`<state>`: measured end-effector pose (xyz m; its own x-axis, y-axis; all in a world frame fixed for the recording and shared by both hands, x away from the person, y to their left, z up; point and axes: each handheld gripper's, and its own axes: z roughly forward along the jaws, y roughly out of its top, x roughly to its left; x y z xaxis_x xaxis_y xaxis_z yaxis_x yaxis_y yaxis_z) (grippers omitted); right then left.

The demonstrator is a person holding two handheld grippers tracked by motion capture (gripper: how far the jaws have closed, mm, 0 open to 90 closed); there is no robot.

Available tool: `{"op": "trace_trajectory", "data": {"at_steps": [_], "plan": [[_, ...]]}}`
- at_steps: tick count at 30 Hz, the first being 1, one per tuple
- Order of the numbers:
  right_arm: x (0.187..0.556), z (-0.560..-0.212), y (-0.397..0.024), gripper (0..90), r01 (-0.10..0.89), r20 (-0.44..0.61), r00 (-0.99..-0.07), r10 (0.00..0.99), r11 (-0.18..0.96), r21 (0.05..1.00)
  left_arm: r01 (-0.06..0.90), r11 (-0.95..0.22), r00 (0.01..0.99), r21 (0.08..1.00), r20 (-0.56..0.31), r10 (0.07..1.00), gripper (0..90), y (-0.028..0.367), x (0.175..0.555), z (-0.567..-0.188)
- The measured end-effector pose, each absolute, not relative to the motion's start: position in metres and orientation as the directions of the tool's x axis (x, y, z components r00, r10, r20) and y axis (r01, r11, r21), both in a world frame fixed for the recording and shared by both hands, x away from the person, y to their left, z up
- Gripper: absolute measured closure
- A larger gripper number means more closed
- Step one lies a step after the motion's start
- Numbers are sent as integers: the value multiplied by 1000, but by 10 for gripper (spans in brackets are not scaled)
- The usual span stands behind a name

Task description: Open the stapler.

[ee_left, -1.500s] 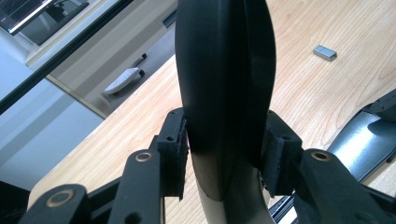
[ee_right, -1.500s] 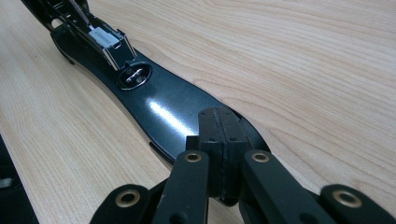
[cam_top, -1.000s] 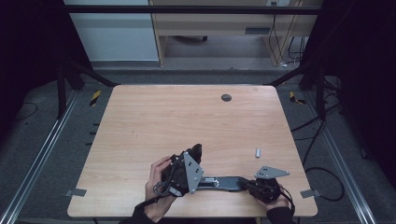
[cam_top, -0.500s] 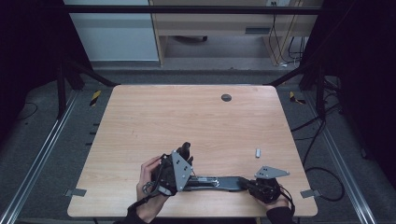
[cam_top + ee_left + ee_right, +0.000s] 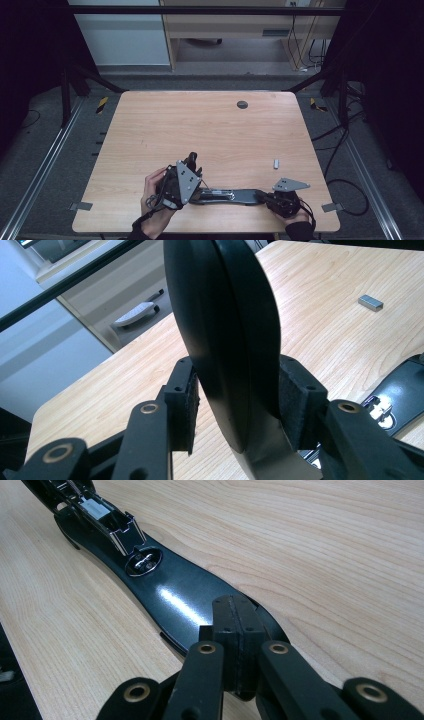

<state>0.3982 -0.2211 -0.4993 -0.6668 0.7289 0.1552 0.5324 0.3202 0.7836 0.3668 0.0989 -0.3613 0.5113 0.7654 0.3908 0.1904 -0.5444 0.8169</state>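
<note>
Black stapler, opened flat, low middle of frame. Left claw squeezes lifted top arm. Right claw, pressed shut, pins base end on wooden counter, likely steadying it.

Low in the frame I see my left gripper and right gripper at either end of a long black opened stapler on the light wooden table; a small grey metal block lies right of centre.

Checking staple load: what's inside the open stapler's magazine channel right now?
In the right gripper view, the stapler lies open with its base flat. The magazine channel shows bright metal and a pale strip, possibly staples; too blurred to confirm. The lifted top arm covers nothing there.
</note>
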Motion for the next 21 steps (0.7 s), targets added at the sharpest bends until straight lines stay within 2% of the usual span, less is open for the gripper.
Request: {"op": "trace_trajectory", "data": {"at_steps": [21], "plan": [[398, -499, -221, 900, 532, 154, -667, 729, 321, 783, 209, -512, 503, 833, 357, 787, 544, 110, 367, -362]]}}
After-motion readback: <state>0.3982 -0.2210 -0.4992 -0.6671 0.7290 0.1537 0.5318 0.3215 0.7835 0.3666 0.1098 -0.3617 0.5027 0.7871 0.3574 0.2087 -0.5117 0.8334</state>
